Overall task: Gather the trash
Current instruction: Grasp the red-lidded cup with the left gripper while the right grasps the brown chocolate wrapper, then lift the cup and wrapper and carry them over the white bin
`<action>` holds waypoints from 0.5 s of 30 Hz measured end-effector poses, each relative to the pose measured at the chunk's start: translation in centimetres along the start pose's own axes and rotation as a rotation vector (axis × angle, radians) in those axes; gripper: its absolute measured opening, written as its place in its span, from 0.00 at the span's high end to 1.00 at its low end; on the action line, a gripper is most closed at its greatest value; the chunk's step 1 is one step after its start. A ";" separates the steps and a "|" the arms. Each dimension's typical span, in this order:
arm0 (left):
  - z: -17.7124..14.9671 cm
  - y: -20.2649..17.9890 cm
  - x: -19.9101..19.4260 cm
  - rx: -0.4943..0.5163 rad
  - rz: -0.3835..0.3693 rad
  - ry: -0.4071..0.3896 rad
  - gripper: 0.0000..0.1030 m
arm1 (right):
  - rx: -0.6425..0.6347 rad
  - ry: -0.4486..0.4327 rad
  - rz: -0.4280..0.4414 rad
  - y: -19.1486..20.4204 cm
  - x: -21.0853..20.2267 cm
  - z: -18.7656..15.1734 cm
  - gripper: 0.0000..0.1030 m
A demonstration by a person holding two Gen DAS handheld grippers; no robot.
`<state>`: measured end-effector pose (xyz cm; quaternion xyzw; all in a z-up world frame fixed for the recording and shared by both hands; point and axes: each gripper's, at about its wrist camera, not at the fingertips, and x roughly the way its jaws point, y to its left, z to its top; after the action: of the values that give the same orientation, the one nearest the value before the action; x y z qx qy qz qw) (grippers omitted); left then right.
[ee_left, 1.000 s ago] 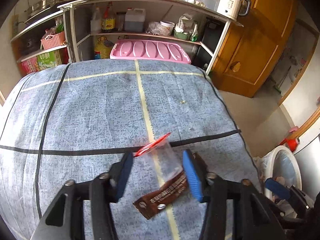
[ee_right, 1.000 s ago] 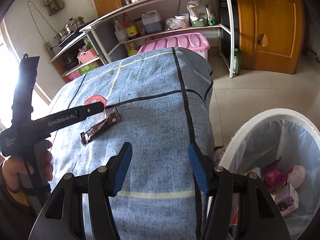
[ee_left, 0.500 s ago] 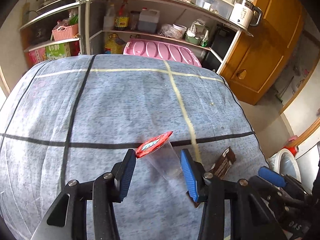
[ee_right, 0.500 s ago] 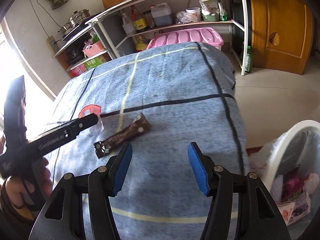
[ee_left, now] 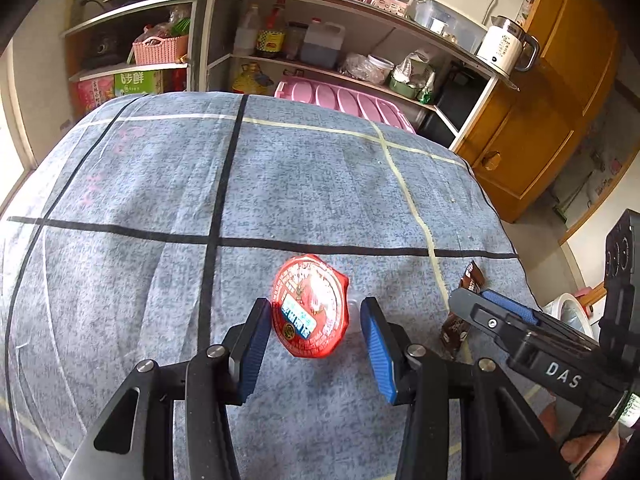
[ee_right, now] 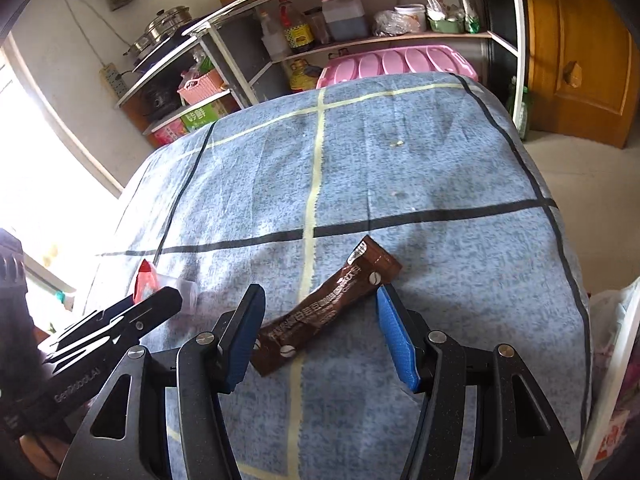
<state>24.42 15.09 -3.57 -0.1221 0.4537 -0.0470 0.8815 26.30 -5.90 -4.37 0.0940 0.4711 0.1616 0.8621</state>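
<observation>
Blue-grey checked cloth [ee_left: 320, 184] covers the table under my tools. My left gripper [ee_left: 316, 344] stands unclenched around a clear plastic cup with a red foil lid [ee_left: 310, 306]; my right gripper [ee_right: 320, 336] gapes astride a brown snack wrapper [ee_right: 328, 300] lying flat.

1. The clear cup [ee_left: 352, 312] sits almost wholly hidden behind its red foil lid [ee_left: 309, 307] in the left wrist view; whether the left tool [ee_left: 316, 332] touches it cannot be told.
2. The brown sachet [ee_left: 460, 312] is part-covered there by the right tool [ee_left: 506, 310].
3. The white bin [ee_right: 612, 360] is cut off by the right wrist view's edge, its contents blurred.
4. Print on the brown sachet is too small to read.
5. Shelf [ee_right: 360, 40] bottle labels are illegible.
</observation>
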 end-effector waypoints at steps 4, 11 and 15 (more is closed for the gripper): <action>-0.2 0.2 -0.2 -0.005 -0.001 0.002 0.55 | -0.075 -0.007 -0.055 1.3 0.4 -0.6 0.70; -0.7 -0.2 -0.6 0.004 0.017 -0.005 0.55 | -0.063 -0.016 -0.036 0.1 -0.4 -1.2 0.81; -1.0 -0.6 -1.2 0.010 0.013 -0.021 0.56 | -0.074 -0.034 -0.021 0.2 -1.4 -1.6 0.81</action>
<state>22.90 14.55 -2.99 -0.1154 0.4452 -0.0421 0.8870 24.22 -6.15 -4.10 0.0597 0.4511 0.1683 0.8744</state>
